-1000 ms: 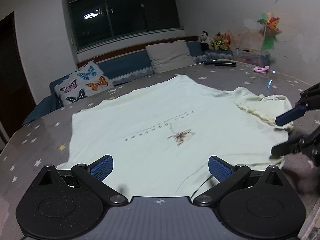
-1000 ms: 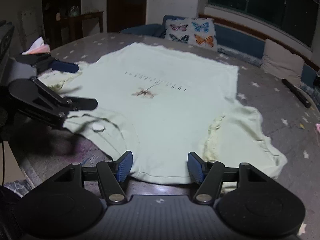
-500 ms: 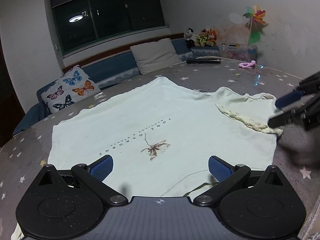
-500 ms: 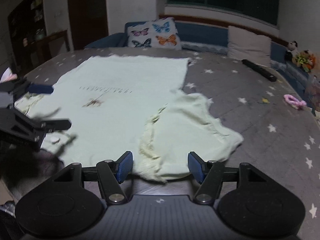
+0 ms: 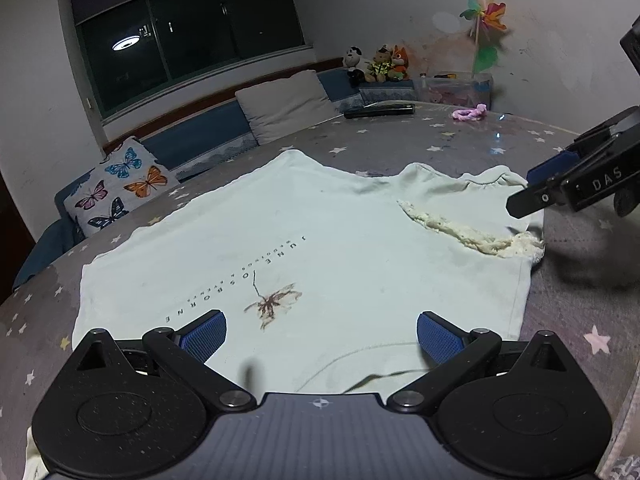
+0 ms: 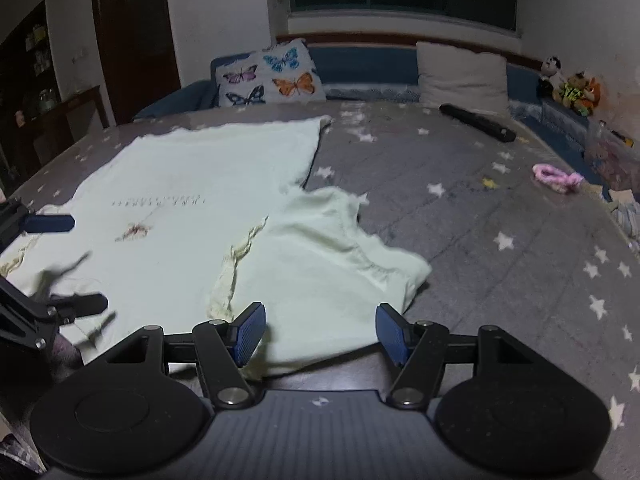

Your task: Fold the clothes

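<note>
A pale green T-shirt [image 5: 280, 240] with a small brown print lies spread flat on the grey star-patterned table [image 5: 460, 140]. Its neckline faces the near edge. My left gripper [image 5: 320, 330] hovers open over the collar area. One sleeve [image 6: 328, 248] with a frilly seam lies rumpled before my right gripper [image 6: 320, 330], which is open just above the sleeve's near edge. In the left wrist view my right gripper [image 5: 524, 190] shows at the right, over the sleeve. In the right wrist view my left gripper [image 6: 76, 264] shows at the left edge, over the shirt.
A black bar-shaped object [image 6: 476, 122] and a pink loop [image 6: 556, 176] lie on the far table. Behind it runs a blue bench with a butterfly cushion [image 6: 272, 76], a beige pillow [image 6: 460, 76] and plush toys [image 5: 376, 64]. A pinwheel [image 5: 484, 12] stands at the wall.
Both grippers have swung rightward along the table's near edge. The right gripper now faces the rumpled sleeve instead of the shirt's body. The shirt lies unmoved.
</note>
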`<state>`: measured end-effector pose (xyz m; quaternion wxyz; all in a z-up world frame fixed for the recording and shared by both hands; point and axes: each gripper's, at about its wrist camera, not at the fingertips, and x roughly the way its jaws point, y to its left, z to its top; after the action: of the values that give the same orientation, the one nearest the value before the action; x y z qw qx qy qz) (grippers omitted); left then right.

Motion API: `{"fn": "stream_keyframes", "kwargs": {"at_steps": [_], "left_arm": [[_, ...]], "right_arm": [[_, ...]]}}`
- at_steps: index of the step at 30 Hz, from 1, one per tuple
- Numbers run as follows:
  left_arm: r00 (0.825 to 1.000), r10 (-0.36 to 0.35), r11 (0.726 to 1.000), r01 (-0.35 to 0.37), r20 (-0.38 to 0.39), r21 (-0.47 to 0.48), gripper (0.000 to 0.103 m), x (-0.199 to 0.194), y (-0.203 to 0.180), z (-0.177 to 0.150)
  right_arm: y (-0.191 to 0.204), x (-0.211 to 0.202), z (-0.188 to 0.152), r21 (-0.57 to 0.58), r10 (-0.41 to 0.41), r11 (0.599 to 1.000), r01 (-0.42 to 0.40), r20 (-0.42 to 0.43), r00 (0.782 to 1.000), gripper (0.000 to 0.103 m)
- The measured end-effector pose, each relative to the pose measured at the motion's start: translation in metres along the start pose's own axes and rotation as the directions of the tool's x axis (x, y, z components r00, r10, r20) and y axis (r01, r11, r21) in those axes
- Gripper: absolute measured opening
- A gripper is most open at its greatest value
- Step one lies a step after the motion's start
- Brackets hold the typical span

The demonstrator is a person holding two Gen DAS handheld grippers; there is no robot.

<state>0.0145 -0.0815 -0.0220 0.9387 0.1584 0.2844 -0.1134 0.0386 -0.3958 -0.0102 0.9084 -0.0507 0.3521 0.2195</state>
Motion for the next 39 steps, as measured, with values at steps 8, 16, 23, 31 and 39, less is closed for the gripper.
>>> {"fn": "stream_keyframes", "kwargs": {"at_steps": [8,16,23,31,39], "left_arm": [[1.0,0.002,1.0,-0.002,0.012,0.031,0.103,0.005,-0.006,0.011],[1.0,-0.003,0.999,0.002,0.016,0.042,0.103,0.015,-0.017,0.026],[1.0,-0.027,0.998,0.026,0.001,0.049,0.103,0.03,-0.033,0.039],[0.998,-0.056,0.996,0.058,-0.027,0.073,0.103,0.044,-0.052,0.042],[0.997,-0.068,0.995,0.07,-0.035,0.069,0.103,0.05,-0.057,0.04]], "right_arm": [[-0.011,0.008,-0.001,0.036,-0.008,0.999,0.009,-0.011,1.0,0.06],[-0.037,0.007,0.006,0.137,-0.061,0.989,0.06,0.003,0.998,0.048],[-0.051,0.012,0.001,0.226,-0.048,0.973,0.051,-0.019,0.999,0.027],[-0.054,0.011,0.003,0.261,-0.033,0.965,0.029,0.011,0.999,0.003],[-0.043,-0.009,0.018,0.241,0.007,0.97,-0.028,0.088,0.996,0.002]]}}
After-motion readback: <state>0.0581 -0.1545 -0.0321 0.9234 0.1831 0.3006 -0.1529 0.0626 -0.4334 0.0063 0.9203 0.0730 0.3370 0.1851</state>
